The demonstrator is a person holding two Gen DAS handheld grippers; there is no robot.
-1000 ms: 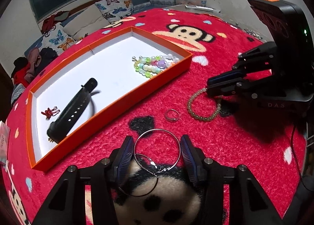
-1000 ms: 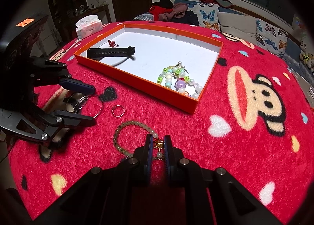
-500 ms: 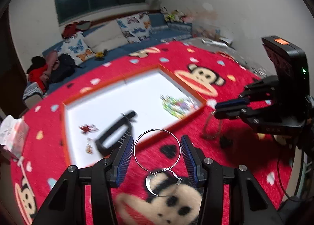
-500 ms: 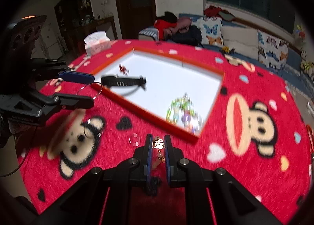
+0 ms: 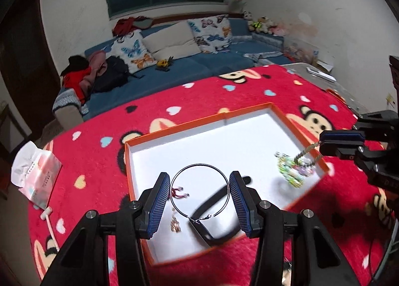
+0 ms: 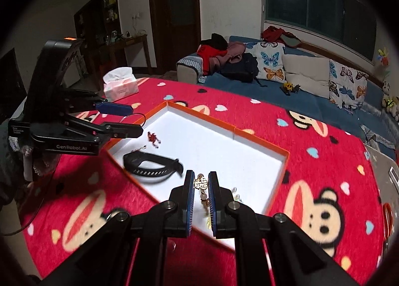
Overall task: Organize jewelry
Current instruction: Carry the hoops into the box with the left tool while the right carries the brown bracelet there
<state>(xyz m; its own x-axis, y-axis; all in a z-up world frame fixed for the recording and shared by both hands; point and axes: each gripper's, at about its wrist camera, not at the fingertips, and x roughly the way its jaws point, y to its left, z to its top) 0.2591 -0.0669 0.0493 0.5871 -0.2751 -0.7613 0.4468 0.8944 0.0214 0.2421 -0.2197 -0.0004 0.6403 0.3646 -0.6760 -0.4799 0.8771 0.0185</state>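
My left gripper (image 5: pixel 199 190) is shut on a large silver hoop ring (image 5: pixel 199 168) and holds it above the near left part of the orange tray (image 5: pixel 199 117). My right gripper (image 6: pixel 201 187) is shut on a bead bracelet with a gold charm (image 6: pixel 201 183), which hangs over the tray's near right corner (image 6: pixel 274 201). In the tray lie a black band (image 6: pixel 152 165), a small red earring (image 6: pixel 153 137), a gold earring (image 5: pixel 175 223) and a colourful bead bracelet (image 5: pixel 294 172). The right gripper (image 5: pixel 321 145) also shows in the left wrist view.
The tray sits on a red monkey-print blanket (image 6: pixel 311 161). A tissue pack (image 6: pixel 121 84) stands at the far left of the table. A blue sofa with cushions (image 5: pixel 174 61) lies beyond the table. The left gripper's body (image 6: pixel 62 121) is beside the tray's left end.
Both grippers lifted their jewelry off the blanket and moved over the tray. The hoop ring and the bead bracelet now hang above the tray instead of lying on the blanket.
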